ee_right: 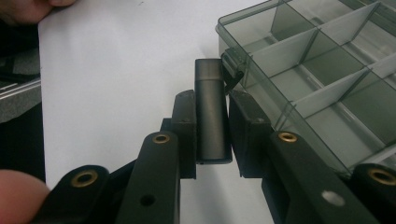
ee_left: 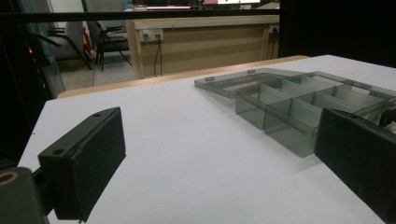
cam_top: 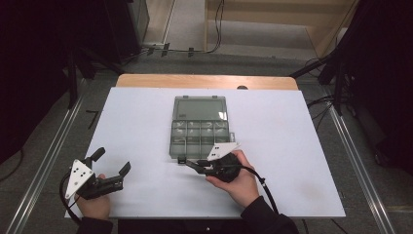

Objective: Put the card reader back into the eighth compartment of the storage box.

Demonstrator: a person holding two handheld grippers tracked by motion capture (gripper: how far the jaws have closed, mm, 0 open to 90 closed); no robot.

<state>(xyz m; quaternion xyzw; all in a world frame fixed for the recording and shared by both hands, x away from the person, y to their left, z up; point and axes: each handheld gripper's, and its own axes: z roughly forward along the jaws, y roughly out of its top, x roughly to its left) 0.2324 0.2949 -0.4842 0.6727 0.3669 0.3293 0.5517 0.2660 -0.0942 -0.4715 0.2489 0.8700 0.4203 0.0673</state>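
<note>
A smoky-grey clear compartment box (cam_top: 171, 141) lies open mid-table, its lid (cam_top: 199, 108) folded flat behind it and its compartments looking empty. At the box's near-left corner my right gripper (cam_top: 194, 165) is shut on a small dark block (ee_right: 210, 79). The block's far end touches the box's front latch (ee_right: 232, 74). The box wall (ee_right: 327, 70) runs along the right of the right gripper view (ee_right: 211, 105). Far to the left, near the front edge, my left gripper (cam_top: 113, 161) stands open with nothing between its fingers (ee_left: 88, 158). It points level toward the box (ee_left: 299, 116).
A white board (cam_top: 292, 146) covers the table, with a wooden edge (cam_top: 204, 80) showing at the back. Metal rails (cam_top: 355, 161) run along both sides on the floor. Bare white surface lies left and right of the box.
</note>
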